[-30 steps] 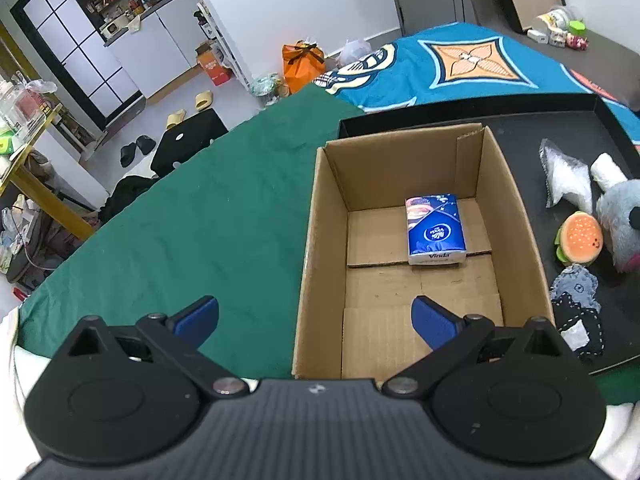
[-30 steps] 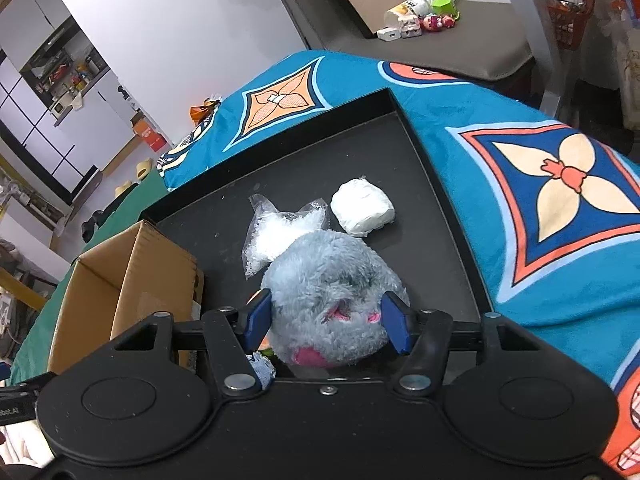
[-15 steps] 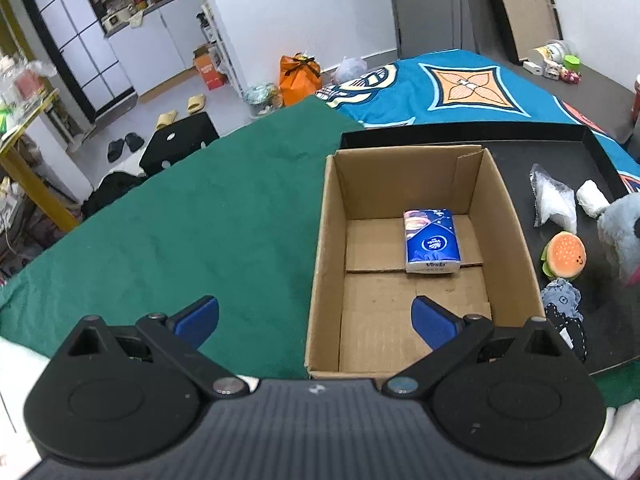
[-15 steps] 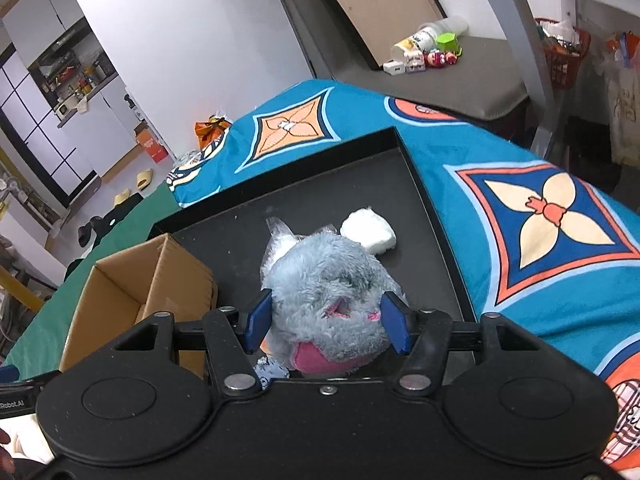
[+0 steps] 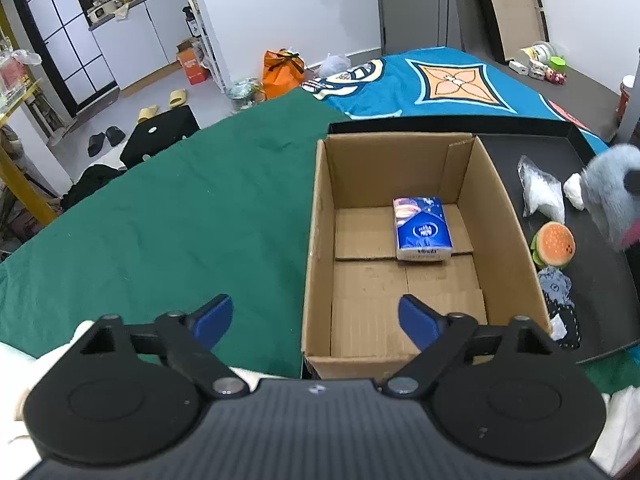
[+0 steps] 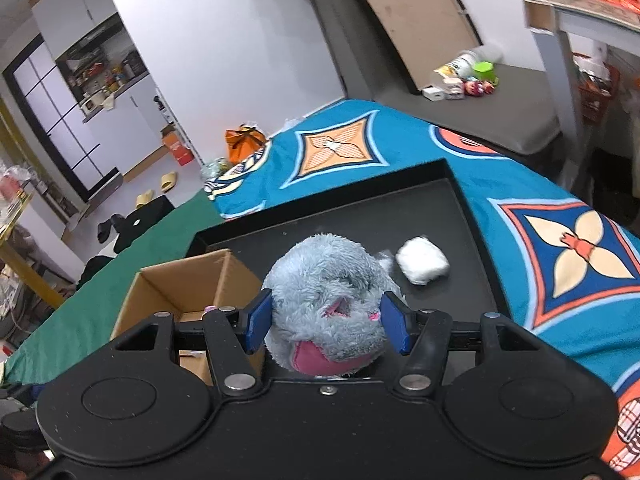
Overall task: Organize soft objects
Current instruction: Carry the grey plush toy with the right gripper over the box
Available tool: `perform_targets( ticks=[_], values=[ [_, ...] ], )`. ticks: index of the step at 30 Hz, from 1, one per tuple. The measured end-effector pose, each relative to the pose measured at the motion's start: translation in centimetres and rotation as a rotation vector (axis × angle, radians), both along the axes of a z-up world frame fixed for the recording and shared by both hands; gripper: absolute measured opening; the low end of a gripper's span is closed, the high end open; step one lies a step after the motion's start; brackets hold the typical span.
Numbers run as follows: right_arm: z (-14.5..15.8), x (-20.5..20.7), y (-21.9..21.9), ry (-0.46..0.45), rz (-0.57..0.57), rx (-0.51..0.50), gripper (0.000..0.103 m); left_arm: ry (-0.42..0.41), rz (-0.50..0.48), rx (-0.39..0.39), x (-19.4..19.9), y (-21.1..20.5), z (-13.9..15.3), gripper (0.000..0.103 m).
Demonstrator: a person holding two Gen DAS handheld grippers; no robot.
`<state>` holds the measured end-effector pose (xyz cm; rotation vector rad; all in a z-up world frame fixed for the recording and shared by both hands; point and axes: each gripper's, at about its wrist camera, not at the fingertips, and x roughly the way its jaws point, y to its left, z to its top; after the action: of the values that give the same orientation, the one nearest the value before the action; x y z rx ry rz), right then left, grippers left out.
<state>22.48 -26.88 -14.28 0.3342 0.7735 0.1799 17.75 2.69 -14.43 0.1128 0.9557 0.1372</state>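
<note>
My right gripper (image 6: 326, 326) has its blue pads clamped on either flank of the grey plush toy (image 6: 326, 280), whose pink underside faces my camera; from the left wrist view the toy (image 5: 612, 188) hangs clear above the black tray (image 5: 600, 264) at the frame's right edge. My left gripper (image 5: 316, 320) holds nothing: its jaws are closing, one blue pad over the green cloth (image 5: 160, 216) and the other over the near end of the cardboard box (image 5: 318, 240), with only the box's near left wall between them.

Just past the left pads, the open box stands on the green cloth with its right wall against the tray. Inside, toward the far half of the floor, lies a blue tissue pack (image 5: 422, 228) (flat, label up), the only thing in there as far as I can see.

On the tray beside the box, nearest first: a dark patterned cloth item (image 5: 558, 300), which I think may be socks, though the edge distortion makes it hard to say; then a small burger plush (image 5: 554, 244); then a clear plastic bag (image 5: 540, 192); then a white soft lump (image 6: 422, 260), lying just beyond the held toy in the right wrist view.

Farther off, the tray's far rim sits on a blue patterned blanket (image 6: 560, 248).
</note>
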Motion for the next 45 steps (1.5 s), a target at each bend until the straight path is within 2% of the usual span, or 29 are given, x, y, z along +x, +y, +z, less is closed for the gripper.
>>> perform_targets(
  ticks=[7,12,22,27,41,44,45],
  values=[
    [1.5,0.4,2.4,-0.032,0.033,-0.012,0.056,0.008,0.003,-0.045,0.3,0.7,-0.7,0.068],
    [2.3,0.7,4.0,-0.058,0.064,-0.021,0.055,0.022,0.014,-0.066,0.5,1.1,-1.3,0.05],
    [3.0,0.9,8.0,-0.081,0.161,-0.039,0.055,0.041,0.037,-0.091,0.6,1.8,-1.9,0.027],
    [3.4,1.0,9.9,-0.092,0.207,-0.035,0.055,0.061,0.041,-0.108,0.9,2.1,-2.3,0.009],
    [2.9,3.1,14.5,-0.052,0.297,-0.055,0.056,0.055,0.053,-0.166,0.6,3.3,-2.6,0.008],
    [3.4,3.7,15.5,-0.066,0.315,-0.01,0.069,0.053,0.053,-0.171,0.6,3.4,-2.7,0.008],
    [3.6,3.9,15.7,-0.064,0.325,0.005,0.079,0.052,0.053,-0.172,0.7,3.4,-2.7,0.008]
  ],
)
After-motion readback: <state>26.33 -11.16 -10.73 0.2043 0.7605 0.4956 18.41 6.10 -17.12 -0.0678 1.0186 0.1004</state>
